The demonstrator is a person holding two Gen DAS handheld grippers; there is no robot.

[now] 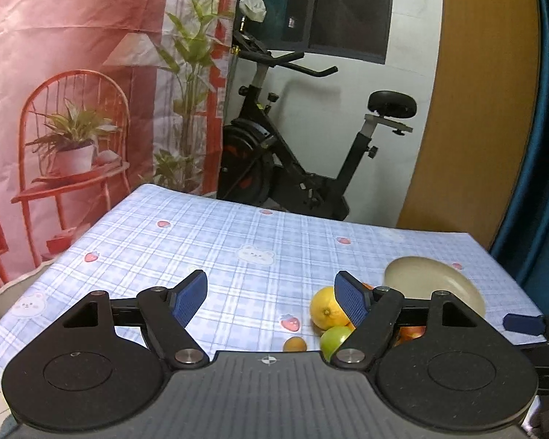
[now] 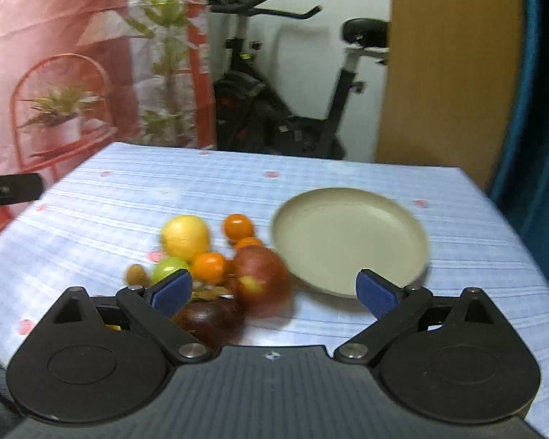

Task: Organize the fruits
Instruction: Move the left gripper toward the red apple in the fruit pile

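- Blue-padded left gripper [image 1: 271, 294] stands wide and holds nothing; the fruits lie low to its right, the yellow citrus [image 1: 325, 307] touching its right finger.
- Red apple [image 2: 261, 281], blurred, lies just ahead between the wide, unloaded jaws of the right gripper [image 2: 274, 289], left of centre; this gripper looks nearer.
- Beige plate [image 2: 349, 241] sits bare, right of the fruit pile.
- No readable writing.
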